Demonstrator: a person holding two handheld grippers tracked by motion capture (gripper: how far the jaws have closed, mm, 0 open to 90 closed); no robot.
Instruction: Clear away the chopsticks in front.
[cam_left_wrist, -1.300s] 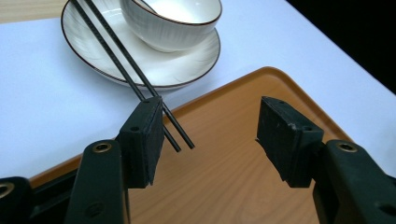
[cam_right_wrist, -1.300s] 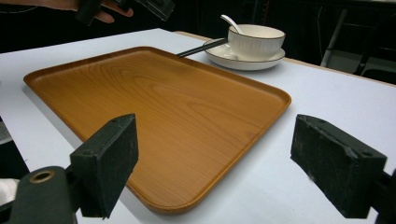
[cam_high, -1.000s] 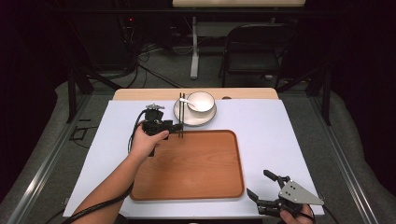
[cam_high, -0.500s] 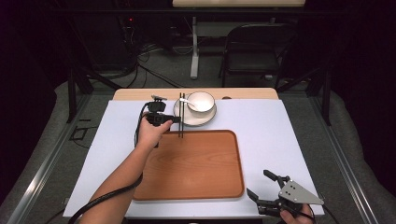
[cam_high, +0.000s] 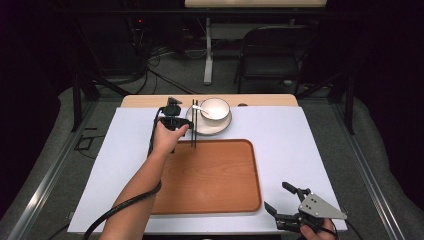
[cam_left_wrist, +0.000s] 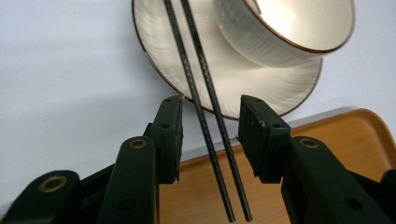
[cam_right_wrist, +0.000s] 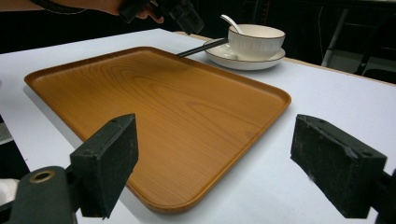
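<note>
Two black chopsticks (cam_high: 194, 125) (cam_left_wrist: 205, 93) lie side by side, with their far ends on a white plate (cam_high: 210, 128) (cam_left_wrist: 261, 79) and their near ends over the rim of a wooden tray (cam_high: 210, 175) (cam_left_wrist: 327, 126). My left gripper (cam_high: 189, 125) (cam_left_wrist: 210, 126) is open, one jaw on each side of the pair, with small gaps between pads and sticks. A white bowl (cam_high: 215, 107) (cam_left_wrist: 289, 28) holding a spoon (cam_high: 201, 108) stands on the plate. My right gripper (cam_high: 276, 196) (cam_right_wrist: 233, 163) is open and holds nothing, at the tray's near right corner.
A white sheet (cam_high: 300, 145) covers the table around the tray (cam_right_wrist: 154, 102). The right gripper view shows the bowl (cam_right_wrist: 256, 39) and plate (cam_right_wrist: 243, 60) beyond the tray, and the left gripper (cam_right_wrist: 187, 16) by the chopsticks (cam_right_wrist: 201, 47). A chair (cam_high: 272, 55) stands behind the table.
My left hand has moved forward toward the plate, bringing its open jaws around the chopsticks. The chopsticks and the right gripper have stayed put.
</note>
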